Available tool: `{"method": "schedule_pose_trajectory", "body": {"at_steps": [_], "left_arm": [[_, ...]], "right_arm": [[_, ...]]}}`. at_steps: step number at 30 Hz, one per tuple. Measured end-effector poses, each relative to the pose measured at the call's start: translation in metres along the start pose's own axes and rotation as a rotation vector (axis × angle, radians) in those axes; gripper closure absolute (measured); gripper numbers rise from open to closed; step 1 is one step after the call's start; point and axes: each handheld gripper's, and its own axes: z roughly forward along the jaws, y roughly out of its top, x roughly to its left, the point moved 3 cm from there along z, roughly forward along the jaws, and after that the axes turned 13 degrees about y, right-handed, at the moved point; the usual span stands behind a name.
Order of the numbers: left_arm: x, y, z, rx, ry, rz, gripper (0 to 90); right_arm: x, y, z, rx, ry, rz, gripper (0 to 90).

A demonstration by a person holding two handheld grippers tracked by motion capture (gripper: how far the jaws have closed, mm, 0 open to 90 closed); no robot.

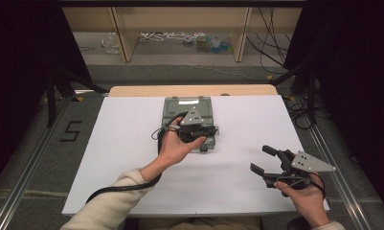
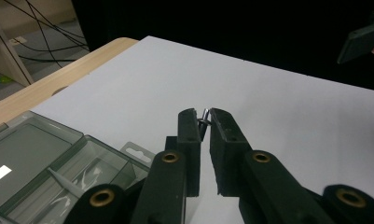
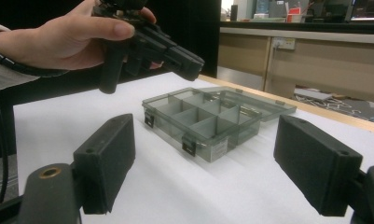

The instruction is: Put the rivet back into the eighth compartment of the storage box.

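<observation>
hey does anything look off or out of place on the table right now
Nothing stands out. The grey compartment box lies flat and open on the white table, lid folded back. The left gripper pinches a small metal part at its tips; the right gripper is open.

grey floor point(image 1: 41, 143), wooden shelf point(image 1: 180, 28)
</observation>
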Motion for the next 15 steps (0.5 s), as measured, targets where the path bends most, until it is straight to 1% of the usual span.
{"method": "schedule_pose_trajectory", "body": {"at_steps": [3,8,10,11,13,14,15], "left_arm": [[0.001,0.002,0.003,-0.006,0.0,-0.007,82.2],[0.003,0.003,0.008,-0.008,0.013,-0.022,82.2],[0.004,0.003,0.009,-0.014,0.01,-0.028,82.2],[0.005,0.003,0.009,-0.006,0.016,-0.026,82.2],[0.006,0.002,0.011,-0.009,0.016,-0.038,82.2],[0.007,0.002,0.011,-0.007,0.022,-0.035,82.2],[0.008,0.003,0.012,-0.008,0.023,-0.04,82.2]], "right_arm": [[0.0,0.0,0.0,-0.001,0.0,-0.001,21.6],[-0.001,0.0,0.0,-0.003,-0.001,-0.004,21.6],[0.0,0.0,0.0,-0.003,0.002,-0.002,21.6],[0.0,0.0,0.0,-0.004,-0.001,-0.003,21.6],[-0.001,0.0,0.0,0.005,-0.009,-0.004,21.6],[-0.001,0.0,0.0,0.0,-0.006,-0.003,21.6],[-0.001,0.0,0.0,-0.006,-0.003,0.003,21.6]]}}
